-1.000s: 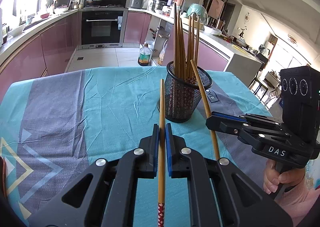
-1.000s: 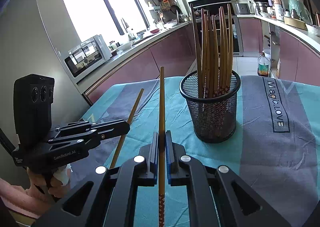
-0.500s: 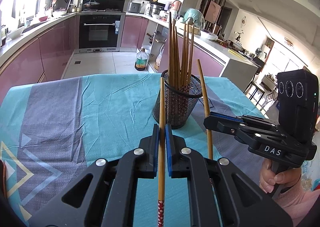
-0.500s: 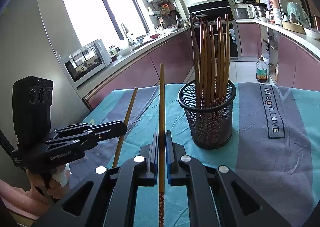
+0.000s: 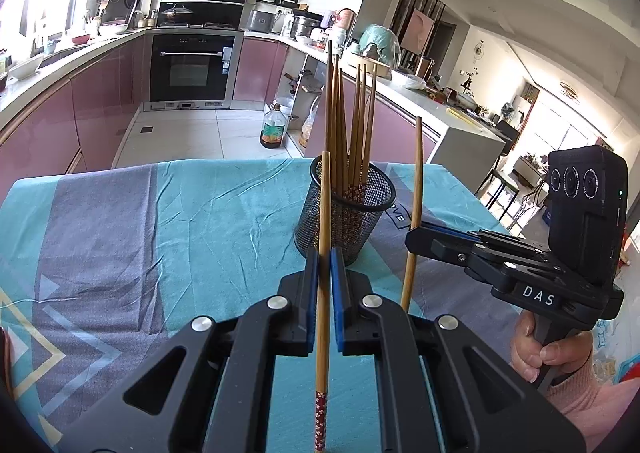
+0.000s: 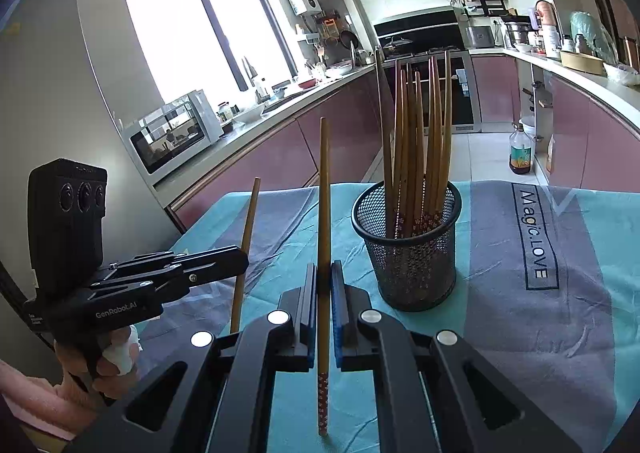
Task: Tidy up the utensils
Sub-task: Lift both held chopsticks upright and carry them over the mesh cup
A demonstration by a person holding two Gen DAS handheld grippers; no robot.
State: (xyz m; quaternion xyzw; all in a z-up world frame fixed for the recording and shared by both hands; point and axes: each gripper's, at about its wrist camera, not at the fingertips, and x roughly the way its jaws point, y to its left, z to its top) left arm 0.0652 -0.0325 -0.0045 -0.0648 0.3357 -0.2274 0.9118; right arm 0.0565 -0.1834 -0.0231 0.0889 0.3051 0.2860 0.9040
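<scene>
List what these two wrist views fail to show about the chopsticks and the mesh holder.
- Left wrist view: the held chopstick runs off the bottom edge, so its end is cut off.
- Both views: the mesh holder hides the stored chopsticks' lower ends, and they overlap, so no sure count.
- Right wrist view: the left gripper covers its contact with its chopstick.

1. Bright daylight pours through a big window point(image 6: 200, 37) above the long counter point(image 6: 280, 109).
2. Mauve cabinets point(image 5: 100, 93) run beneath it, round to a black oven point(image 5: 192, 69).
3. The floor point(image 5: 192, 133) is pale tile.
4. A teal and grey tablecloth point(image 5: 160, 221) covers the table.
5. A microwave point(image 6: 176, 129) sits on the counter's near end.
</scene>
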